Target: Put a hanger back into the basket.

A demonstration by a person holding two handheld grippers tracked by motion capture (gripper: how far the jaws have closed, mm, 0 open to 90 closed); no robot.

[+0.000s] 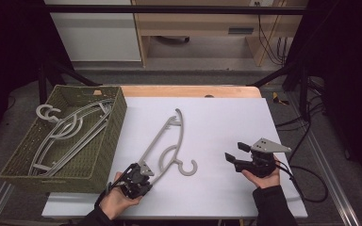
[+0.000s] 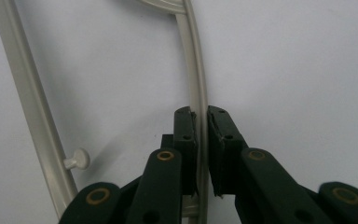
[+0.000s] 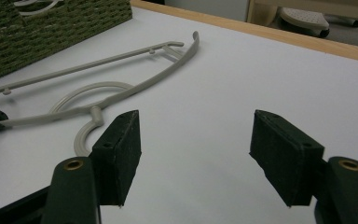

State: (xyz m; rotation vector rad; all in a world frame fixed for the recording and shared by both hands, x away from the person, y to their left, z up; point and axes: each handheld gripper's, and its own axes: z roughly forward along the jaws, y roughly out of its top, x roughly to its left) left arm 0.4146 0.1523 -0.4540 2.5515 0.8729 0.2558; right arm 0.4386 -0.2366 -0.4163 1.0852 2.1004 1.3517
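A pale grey plastic hanger (image 1: 169, 141) lies flat on the white table sheet (image 1: 226, 117), hook toward the near side. My left gripper (image 1: 141, 178) sits at the hanger's near-left end, held by a hand. In the left gripper view its pads (image 2: 186, 140) are pressed on the hanger's curved arm (image 2: 196, 70), with the straight bar (image 2: 28, 102) off to the left. My right gripper (image 1: 230, 158) rests at the near right, apart from the hanger. Its jaws stand wide in the right gripper view (image 3: 193, 154), with nothing between them and the hanger (image 3: 135, 86) beyond.
A green woven basket (image 1: 111, 127) stands at the left with several more grey hangers (image 1: 66, 132) inside. The table's wooden far edge (image 1: 188, 91) runs behind the sheet. Cables (image 1: 306, 183) trail off the right side.
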